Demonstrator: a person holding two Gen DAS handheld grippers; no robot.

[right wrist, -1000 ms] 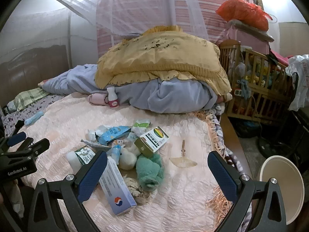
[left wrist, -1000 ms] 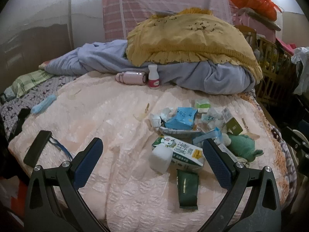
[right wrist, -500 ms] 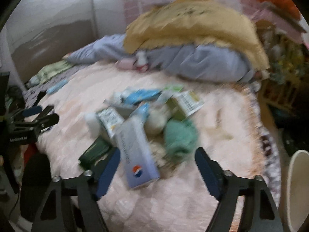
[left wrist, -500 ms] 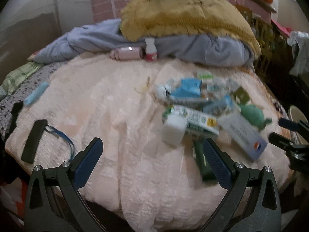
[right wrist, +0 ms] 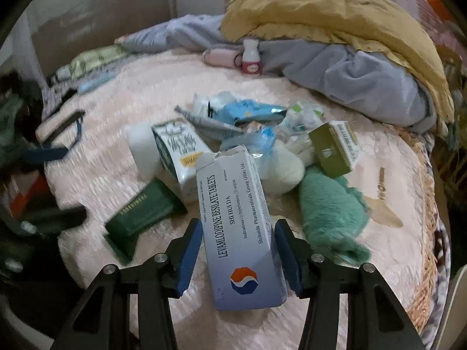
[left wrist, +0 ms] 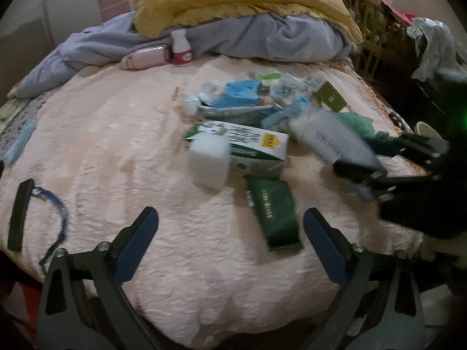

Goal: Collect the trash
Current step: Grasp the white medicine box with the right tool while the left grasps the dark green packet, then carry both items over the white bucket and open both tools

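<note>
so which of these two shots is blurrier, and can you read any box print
Left wrist view: dim and motion-smeared, with the milk carton print unreadable and a green glare spot at the right edge. Right wrist view: sharper in the middle, tablet box lettering readable between the right tool fingers; edges smeared and bent by the fisheye.

A home bedroom: a bed with a pink quilt (left wrist: pixel 116 151), heaped blankets (left wrist: pixel 233 8) (far side), wooden crib (left wrist: pixel 376 32) at right
</note>
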